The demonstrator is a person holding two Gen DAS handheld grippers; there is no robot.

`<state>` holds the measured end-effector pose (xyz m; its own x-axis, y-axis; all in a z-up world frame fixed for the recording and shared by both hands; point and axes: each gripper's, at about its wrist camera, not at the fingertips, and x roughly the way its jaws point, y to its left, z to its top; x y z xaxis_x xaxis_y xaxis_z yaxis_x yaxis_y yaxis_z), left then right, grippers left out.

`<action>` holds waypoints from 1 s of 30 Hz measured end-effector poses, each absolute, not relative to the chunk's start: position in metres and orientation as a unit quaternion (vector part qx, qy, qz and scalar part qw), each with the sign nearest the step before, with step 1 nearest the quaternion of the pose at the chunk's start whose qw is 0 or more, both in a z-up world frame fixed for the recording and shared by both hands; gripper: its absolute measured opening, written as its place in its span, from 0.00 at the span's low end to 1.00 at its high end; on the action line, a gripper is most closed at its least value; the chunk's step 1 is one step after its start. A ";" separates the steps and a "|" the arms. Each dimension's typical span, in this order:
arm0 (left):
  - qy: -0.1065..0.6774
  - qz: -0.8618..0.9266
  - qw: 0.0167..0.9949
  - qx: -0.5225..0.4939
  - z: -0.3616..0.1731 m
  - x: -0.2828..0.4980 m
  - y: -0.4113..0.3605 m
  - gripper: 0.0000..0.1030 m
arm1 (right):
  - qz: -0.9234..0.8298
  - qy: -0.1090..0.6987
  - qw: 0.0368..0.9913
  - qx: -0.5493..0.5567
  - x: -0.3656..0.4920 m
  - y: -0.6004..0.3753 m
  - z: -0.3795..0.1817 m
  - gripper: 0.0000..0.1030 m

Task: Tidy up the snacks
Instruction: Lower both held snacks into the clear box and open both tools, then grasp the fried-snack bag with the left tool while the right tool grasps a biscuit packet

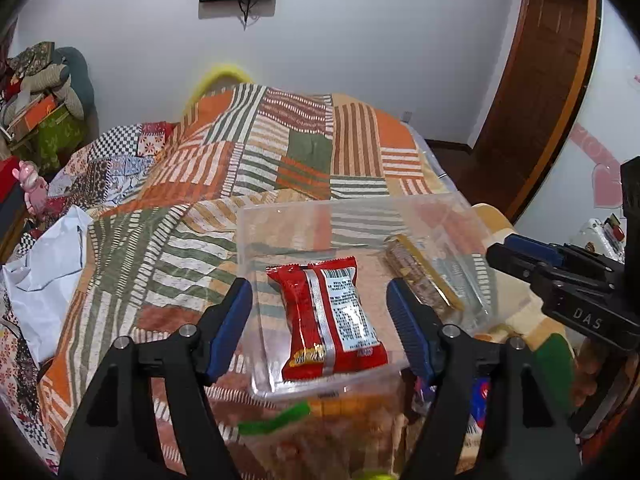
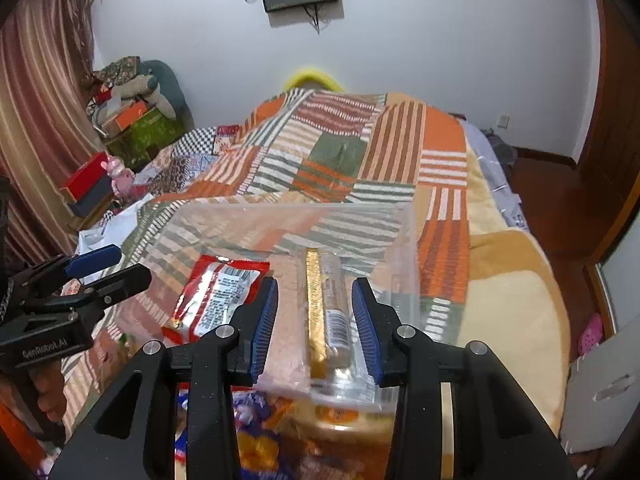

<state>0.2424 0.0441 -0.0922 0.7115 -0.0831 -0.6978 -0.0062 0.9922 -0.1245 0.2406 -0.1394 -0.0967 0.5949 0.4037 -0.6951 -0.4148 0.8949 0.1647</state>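
Note:
A clear plastic box [image 1: 320, 210] [image 2: 288, 210] stands on the quilt-covered bed. Inside it a red snack packet [image 1: 328, 320] [image 2: 220, 292] lies back side up. To its right lies a long clear packet with a gold edge [image 1: 424, 276] [image 2: 328, 312]. My left gripper [image 1: 320, 292] [image 2: 132, 262] is open over the box's near part. Its blue pads [image 1: 230, 320] stand wide on either side of the red packet, clear of it. My right gripper [image 2: 315, 286] [image 1: 500, 250] hovers over the long packet, jaws narrowly apart, a gap showing on the packet's left.
A pile of colourful snack packets [image 2: 280, 432] lies in front of and under the box, with a green wrapper [image 1: 276, 420] among them. A white bag [image 1: 44, 256] sits on the bed at left. Boxes and a pink toy [image 2: 120, 176] crowd the left side; a wooden door [image 1: 532, 100] is right.

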 end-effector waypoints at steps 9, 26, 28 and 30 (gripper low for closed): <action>0.357 -0.031 0.933 -0.043 -0.075 0.193 0.046 0.82 | 0.231 0.361 0.904 0.008 0.202 -0.159 -0.083 0.44; 0.418 -0.029 0.907 -0.037 -0.135 0.150 0.047 0.88 | 0.225 0.420 0.879 0.012 0.158 -0.167 -0.138 0.51; 0.424 -0.029 0.905 -0.038 -0.142 0.150 0.046 0.88 | 0.226 0.434 0.872 0.017 0.156 -0.167 -0.148 0.51; 0.432 -0.028 0.900 -0.043 -0.150 0.152 0.045 0.88 | 0.224 0.446 0.866 0.019 0.157 -0.166 -0.156 0.51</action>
